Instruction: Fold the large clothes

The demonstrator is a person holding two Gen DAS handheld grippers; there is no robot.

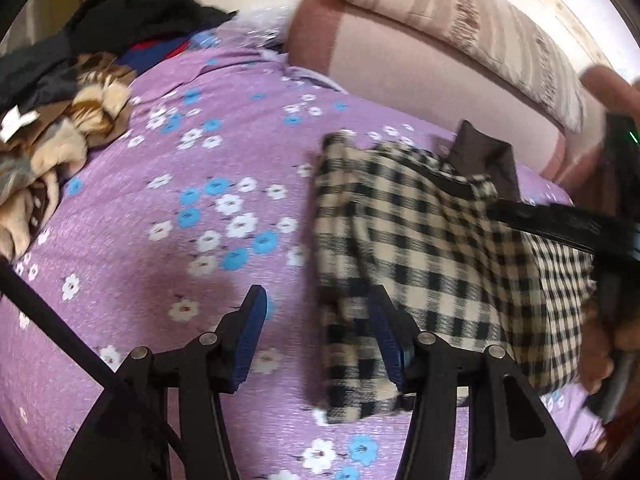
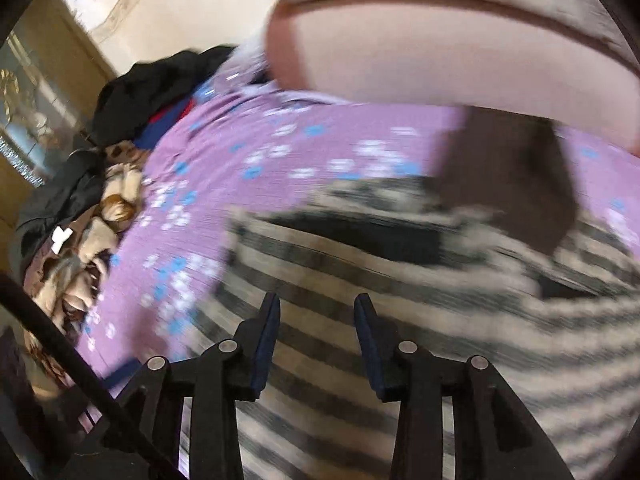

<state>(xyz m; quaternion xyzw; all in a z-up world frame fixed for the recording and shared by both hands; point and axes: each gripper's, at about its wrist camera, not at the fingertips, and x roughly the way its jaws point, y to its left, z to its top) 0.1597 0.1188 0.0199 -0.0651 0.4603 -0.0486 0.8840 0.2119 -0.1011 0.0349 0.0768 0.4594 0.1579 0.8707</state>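
Observation:
A black-and-cream checked garment [image 1: 420,248] lies folded on the purple flowered bedspread [image 1: 180,208], with a dark brown part [image 1: 484,156] sticking out at its far end. My left gripper [image 1: 318,304] hangs open at the garment's near left edge. Its right finger is over the cloth and its left finger over the bedspread, and nothing is pinched. In the blurred right wrist view, my right gripper [image 2: 318,304] stands open just above the checked garment [image 2: 400,280], short of the brown part [image 2: 512,176]. A hand [image 1: 600,360] shows at the right edge of the left wrist view.
A heap of loose brown, beige and black clothes [image 1: 60,140] lies at the bed's far left, also seen as the clothes heap [image 2: 88,232] in the right wrist view. A pink bolster [image 1: 400,64] and a striped pillow [image 1: 480,16] lie along the far side by the wall.

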